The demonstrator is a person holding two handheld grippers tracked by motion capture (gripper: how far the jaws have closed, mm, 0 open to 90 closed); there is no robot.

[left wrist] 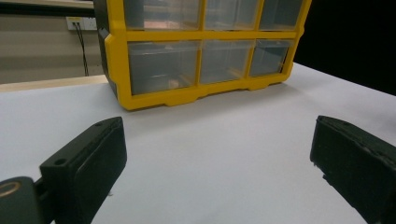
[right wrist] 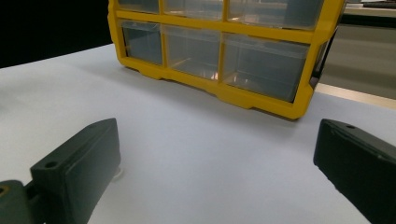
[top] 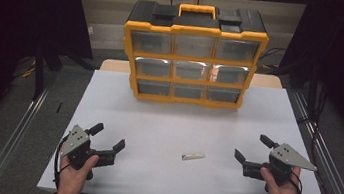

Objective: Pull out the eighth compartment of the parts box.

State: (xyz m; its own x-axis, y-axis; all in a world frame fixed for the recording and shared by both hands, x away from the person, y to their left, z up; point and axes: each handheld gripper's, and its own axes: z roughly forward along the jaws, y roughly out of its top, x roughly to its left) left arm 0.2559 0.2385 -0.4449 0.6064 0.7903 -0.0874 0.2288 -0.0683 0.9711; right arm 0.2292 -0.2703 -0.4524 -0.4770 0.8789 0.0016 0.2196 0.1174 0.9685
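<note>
A yellow and black drawer organizer [top: 193, 54] with clear drawers stands upright at the back of the white table [top: 157, 120]; its lower drawers [left wrist: 201, 60] [right wrist: 219, 51] face both gripper views. A small white stick-like piece [top: 193, 156] lies flat near the front, between the hands. My left gripper [top: 107, 136] rests at the front left, open, with nothing between its jaws [left wrist: 219, 163]. At the front right my right gripper [top: 254, 148] also stands wide open and empty [right wrist: 217, 163]. A bit of the white piece peeks out beside the right gripper's left jaw [right wrist: 116, 173].
Metal rails [top: 19, 132] run along both sides of the table, with dark curtains beyond. The wooden table edge [top: 268, 81] shows behind the white cover. Bare white surface lies between the organizer and the grippers.
</note>
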